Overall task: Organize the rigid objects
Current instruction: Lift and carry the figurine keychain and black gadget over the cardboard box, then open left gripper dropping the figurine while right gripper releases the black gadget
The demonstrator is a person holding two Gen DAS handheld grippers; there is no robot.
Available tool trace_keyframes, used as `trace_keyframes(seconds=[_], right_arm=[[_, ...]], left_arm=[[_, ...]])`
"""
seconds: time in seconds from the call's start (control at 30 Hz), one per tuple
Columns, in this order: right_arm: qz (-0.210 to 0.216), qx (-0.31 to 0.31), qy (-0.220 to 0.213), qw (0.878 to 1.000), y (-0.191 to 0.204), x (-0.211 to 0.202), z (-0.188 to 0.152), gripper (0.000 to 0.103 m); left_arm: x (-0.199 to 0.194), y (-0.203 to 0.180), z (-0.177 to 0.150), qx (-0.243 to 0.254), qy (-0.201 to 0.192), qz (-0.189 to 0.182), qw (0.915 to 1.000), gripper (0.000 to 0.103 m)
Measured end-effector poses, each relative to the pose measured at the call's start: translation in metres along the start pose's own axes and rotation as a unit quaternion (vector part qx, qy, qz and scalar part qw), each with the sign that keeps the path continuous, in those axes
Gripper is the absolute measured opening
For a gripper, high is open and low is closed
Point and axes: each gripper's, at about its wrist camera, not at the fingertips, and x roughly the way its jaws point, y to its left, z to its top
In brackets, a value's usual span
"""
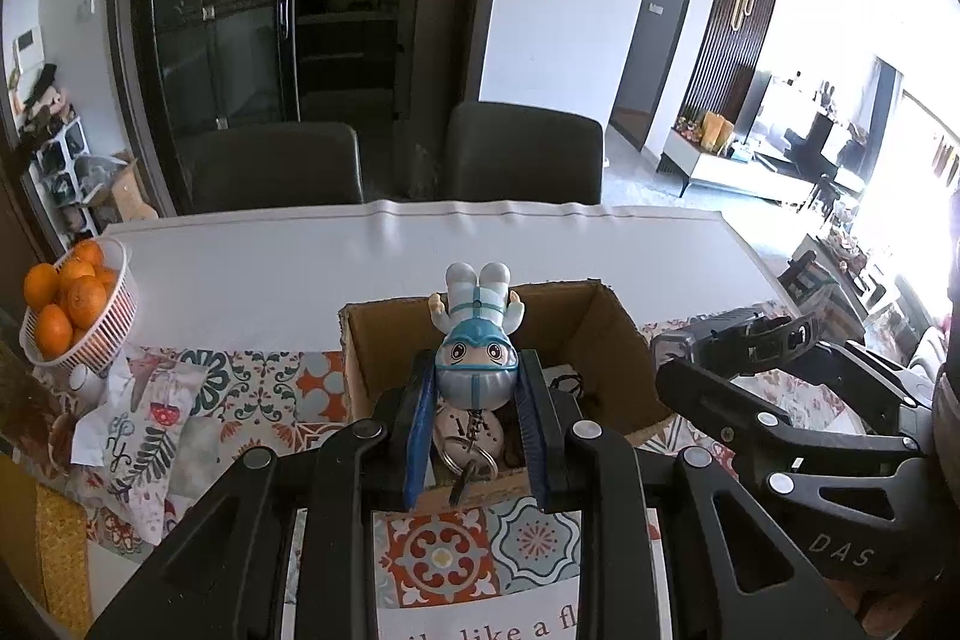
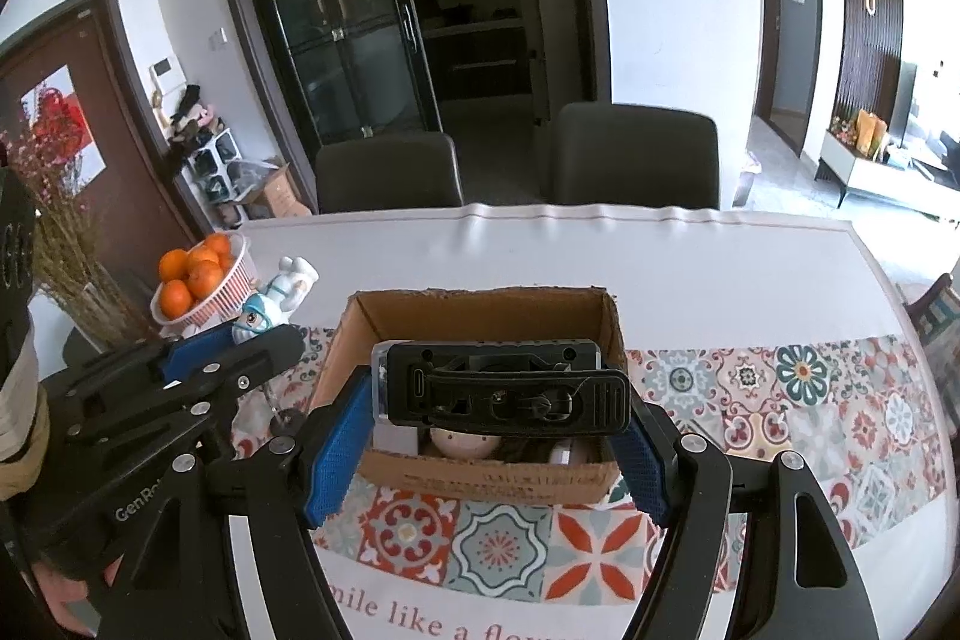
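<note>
A: While both grippers hang over the open brown cardboard box (image 2: pixel 480 478), which load sits nearer the drop?

B: Hard to call. Left gripper (image 1: pixel 477 388) is clenched on the small blue-and-white plastic astronaut figurine (image 1: pixel 477 334), pinched at the helmet, upside down, long axis running away from the jaws, feet toward the far box wall. It hangs over the box's near half, key ring dangling below.

A: Right side?

B: Right gripper (image 2: pixel 492 424) grasps the flat black rectangular device with a clip on its back (image 2: pixel 504 388), long axis crosswise between the blue pads, held end to end, jaws partly spread around it. In the right wrist view it overlaps the box opening; from the left wrist view it seems to hover at the box's right wall.

A: Contents?

B: A round cream-coloured toy (image 2: pixel 462 442) lies on the box floor, plus something dark beside it, can't identify. Box stands on the patterned tile-print tablecloth (image 2: pixel 750 388).

A: Other containers?

B: White slatted plastic basket (image 1: pixel 114 316) at far left, holding oranges (image 1: pixel 66 292). Well apart from the box.

A: Next move?

B: Probably lower and release, one at a time. The loads are close side by side, so a clash is the risk.
</note>
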Motion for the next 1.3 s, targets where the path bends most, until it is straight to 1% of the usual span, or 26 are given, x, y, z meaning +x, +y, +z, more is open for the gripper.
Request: trace_keyframes(seconds=[0.1, 0.27, 0.33, 0.6, 0.8, 0.87, 0.9, 1.0, 1.07, 1.13, 1.27, 1.3], right_arm=[[0.001, 0.0, 0.012, 1.0, -0.002, 0.011, 0.005, 0.074], [0.006, -0.002, 0.046, 0.999, -0.006, 0.038, 0.016, 0.073], [0.005, -0.001, 0.059, 0.998, -0.007, 0.049, 0.018, 0.074], [0.002, 0.01, 0.114, 0.993, -0.016, 0.09, 0.018, 0.074], [0.012, 0.036, 0.152, 0.988, -0.027, 0.113, 0.012, 0.074], [0.008, 0.044, 0.157, 0.987, -0.031, 0.117, 0.009, 0.074], [0.008, 0.046, 0.158, 0.986, -0.032, 0.118, 0.008, 0.074], [0.0, 0.051, 0.158, 0.986, -0.035, 0.117, 0.006, 0.075], [-0.006, 0.052, 0.158, 0.986, -0.036, 0.114, 0.006, 0.075], [-0.013, 0.049, 0.152, 0.987, -0.035, 0.11, 0.006, 0.075], [-0.032, 0.04, 0.131, 0.99, -0.031, 0.095, 0.005, 0.076], [-0.034, 0.04, 0.125, 0.991, -0.03, 0.09, 0.004, 0.076]], left_arm=[[0.012, 0.004, 0.006, -0.004, 0.013, 0.0, 0.9999, 0.026], [0.035, 0.01, 0.014, -0.011, 0.039, -0.001, 0.9992, 0.026], [0.048, 0.014, 0.015, -0.015, 0.055, 0.0, 0.9984, 0.026], [0.083, 0.023, 0.007, -0.035, 0.112, 0.004, 0.9931, 0.026], [0.094, 0.025, 0.002, -0.039, 0.13, 0.014, 0.9907, 0.027], [0.096, 0.024, 0.002, -0.035, 0.132, 0.022, 0.9903, 0.033], [0.098, 0.024, 0.002, -0.034, 0.134, 0.027, 0.9901, 0.039], [0.095, 0.025, 0.0, -0.034, 0.132, 0.038, 0.99, 0.043], [0.09, 0.026, -0.002, -0.033, 0.129, 0.045, 0.99, 0.05], [0.084, 0.026, -0.003, -0.031, 0.121, 0.058, 0.9904, 0.057], [0.064, 0.027, -0.007, -0.026, 0.102, 0.084, 0.9908, 0.068], [0.058, 0.027, -0.009, -0.025, 0.097, 0.09, 0.9909, 0.071]])
